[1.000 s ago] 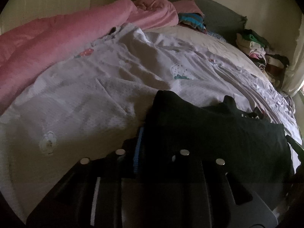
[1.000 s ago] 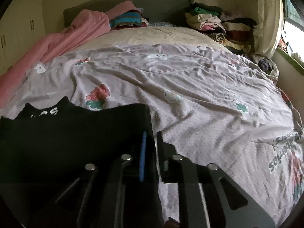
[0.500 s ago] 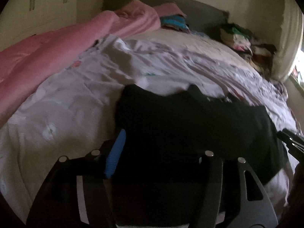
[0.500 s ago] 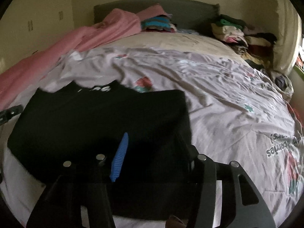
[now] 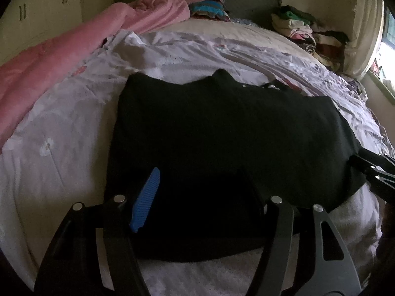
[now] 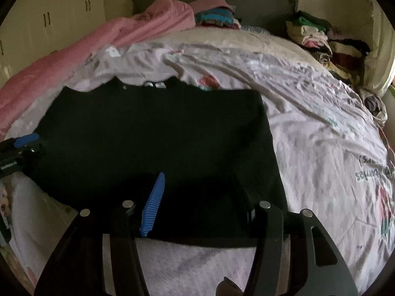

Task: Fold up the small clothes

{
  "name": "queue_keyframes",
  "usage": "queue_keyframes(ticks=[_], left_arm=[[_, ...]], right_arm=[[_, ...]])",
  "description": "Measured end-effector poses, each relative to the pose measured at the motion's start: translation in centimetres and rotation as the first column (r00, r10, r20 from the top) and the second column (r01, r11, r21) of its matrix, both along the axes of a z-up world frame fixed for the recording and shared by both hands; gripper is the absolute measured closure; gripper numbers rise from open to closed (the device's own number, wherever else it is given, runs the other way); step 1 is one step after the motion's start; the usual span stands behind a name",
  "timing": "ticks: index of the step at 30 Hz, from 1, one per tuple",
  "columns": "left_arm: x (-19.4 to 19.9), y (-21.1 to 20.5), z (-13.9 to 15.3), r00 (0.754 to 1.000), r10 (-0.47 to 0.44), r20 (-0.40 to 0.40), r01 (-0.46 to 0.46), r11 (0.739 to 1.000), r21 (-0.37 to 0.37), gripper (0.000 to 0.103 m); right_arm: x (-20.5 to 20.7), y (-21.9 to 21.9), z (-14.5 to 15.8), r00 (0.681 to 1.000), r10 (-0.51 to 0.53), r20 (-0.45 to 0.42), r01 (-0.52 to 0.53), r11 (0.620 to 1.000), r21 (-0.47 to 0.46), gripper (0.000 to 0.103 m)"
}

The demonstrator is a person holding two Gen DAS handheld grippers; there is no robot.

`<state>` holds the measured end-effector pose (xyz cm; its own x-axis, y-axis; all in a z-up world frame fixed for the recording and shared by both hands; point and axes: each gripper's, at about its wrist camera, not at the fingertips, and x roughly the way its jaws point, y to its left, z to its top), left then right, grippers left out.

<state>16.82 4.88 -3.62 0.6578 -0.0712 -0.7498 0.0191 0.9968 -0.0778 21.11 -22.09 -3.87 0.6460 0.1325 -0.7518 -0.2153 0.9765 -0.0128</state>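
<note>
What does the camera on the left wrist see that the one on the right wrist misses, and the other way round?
Only the left wrist view shows the right tongs poking in at the black shirt's right edge, and a bright window strip.

Only the right wrist view shows the left tongs at the shirt's left edge, upside-down lettering on the bedsheet, and white print at the shirt's collar.

Both show the shirt spread flat on the bed, open tongs over its near hem, the pink blanket, and the stacked clothes near the headboard.
</note>
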Motion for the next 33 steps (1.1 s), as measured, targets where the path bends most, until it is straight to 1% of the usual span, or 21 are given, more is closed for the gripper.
queue_keyframes(ticks=[2,4,11,21,29,32,33], left_arm=[[-0.3,-0.1,-0.1,1.0,0.0,-0.003,0.0,1.0,-0.003,0.046],[-0.5,0.0,-0.2,1.0,0.0,-0.005,0.0,1.0,-0.009,0.046],[-1.4,-0.3,-0.3,1.0,-0.002,-0.01,0.002,1.0,-0.004,0.046],[-2.3,-0.4,-0.4,1.0,0.0,-0.011,0.0,1.0,-0.012,0.046],[-3.2,-0.4,-0.4,1.0,-0.001,-0.014,0.0,1.0,-0.02,0.046],[-3.6,-0.2,-0.2,1.0,0.0,-0.011,0.0,1.0,-0.027,0.046],[-3.8,-0.2,-0.1,1.0,0.0,-0.007,0.0,0.999,-0.032,0.046]], right_arm=[[0.0,-0.5,-0.7,0.999,-0.014,-0.034,0.014,1.0,-0.001,0.051],[-0.3,-1.0,-1.3,0.999,-0.022,-0.048,0.023,1.0,0.014,0.051],[-1.4,-2.0,-1.7,0.998,-0.046,-0.052,0.048,0.998,0.037,0.051],[-2.6,-2.5,-1.4,0.997,-0.069,-0.041,0.071,0.997,0.042,0.051],[-3.9,-2.6,-1.0,0.996,-0.087,-0.036,0.089,0.995,0.042,0.045],[-4.5,-2.7,-0.6,0.996,-0.088,-0.022,0.089,0.994,0.057,0.038],[-4.7,-2.7,-0.5,0.996,-0.088,-0.012,0.089,0.994,0.061,0.033]])
